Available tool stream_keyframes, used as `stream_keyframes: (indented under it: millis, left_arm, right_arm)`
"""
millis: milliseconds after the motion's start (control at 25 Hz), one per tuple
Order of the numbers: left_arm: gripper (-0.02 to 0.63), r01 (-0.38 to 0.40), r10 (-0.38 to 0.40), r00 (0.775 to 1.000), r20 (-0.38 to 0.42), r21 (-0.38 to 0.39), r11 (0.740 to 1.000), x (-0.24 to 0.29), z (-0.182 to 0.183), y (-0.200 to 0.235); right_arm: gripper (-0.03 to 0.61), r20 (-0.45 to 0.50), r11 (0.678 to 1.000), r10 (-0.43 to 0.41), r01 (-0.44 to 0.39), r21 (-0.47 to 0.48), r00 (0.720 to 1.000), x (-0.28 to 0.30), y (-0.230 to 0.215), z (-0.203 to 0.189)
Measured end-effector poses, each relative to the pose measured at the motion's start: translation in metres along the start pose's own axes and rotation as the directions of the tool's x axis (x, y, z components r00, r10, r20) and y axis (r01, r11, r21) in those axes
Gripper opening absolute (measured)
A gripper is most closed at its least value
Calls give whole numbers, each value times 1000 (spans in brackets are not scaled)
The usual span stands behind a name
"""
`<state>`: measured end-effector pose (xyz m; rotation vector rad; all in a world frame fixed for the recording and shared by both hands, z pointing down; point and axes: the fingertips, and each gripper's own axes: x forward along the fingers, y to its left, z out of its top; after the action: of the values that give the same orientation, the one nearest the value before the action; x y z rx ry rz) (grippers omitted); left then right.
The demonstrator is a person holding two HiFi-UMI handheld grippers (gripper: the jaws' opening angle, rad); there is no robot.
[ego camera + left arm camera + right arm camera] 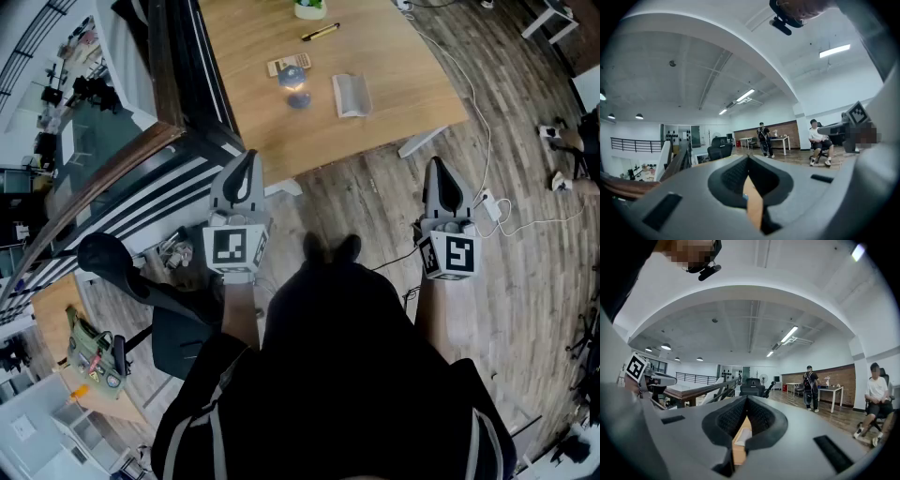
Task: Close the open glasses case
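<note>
So far, nothing of the task looks done. In the head view the glasses case [352, 95] lies open on the wooden table [403, 56], its pale lid folded back. It sits at about twelve o'clock from the person, who stands well back from the table's near edge.

The left gripper [247, 156] is at roughly eleven o'clock and the right gripper [437, 166] at roughly one o'clock. Both are held about level over the plank floor [525, 281], short of the table and well apart from the case. Each gripper's own view shows its two fingers brought together at the tips with nothing between them.

A small blue round object [295, 89] sits just to the case's nine o'clock, with a small wooden block [286, 64] near it. A dark pen [321, 32] lies farther back, at about eleven o'clock of the case.

By my reading, all the work remains: stepping in, bringing a gripper to the case, and folding the lid down until it shuts.
</note>
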<state>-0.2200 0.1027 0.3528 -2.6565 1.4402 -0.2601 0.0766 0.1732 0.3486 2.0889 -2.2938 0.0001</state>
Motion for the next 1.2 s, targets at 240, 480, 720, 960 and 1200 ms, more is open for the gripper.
stream_keyframes:
  millis: [240, 480, 720, 960, 1200]
  left_arm:
    - [-2, -20, 20, 1000, -1, 3, 1000, 0, 4, -13]
    - [-2, -28, 28, 1000, 1, 7, 1000, -8, 6, -20]
    - [-2, -26, 26, 1000, -9, 11, 1000, -13, 3, -22]
    - [-2, -33, 33, 999, -21, 6, 999, -3, 6, -30]
    - [-2, -38, 39, 999, -25, 34, 999, 0, 14, -41]
  right_arm:
    - [14, -9, 1000, 9, -9, -2, 1000, -4, -12, -4]
    - [14, 14, 1000, 24, -24, 4, 1000, -14, -12, 0]
    - [14, 8, 999, 35, -35, 4, 999, -20, -4, -1]
    - [14, 19, 997, 47, -48, 53, 999, -31, -17, -5]
    - [14, 27, 996, 35, -37, 84, 999, -45, -39, -11]
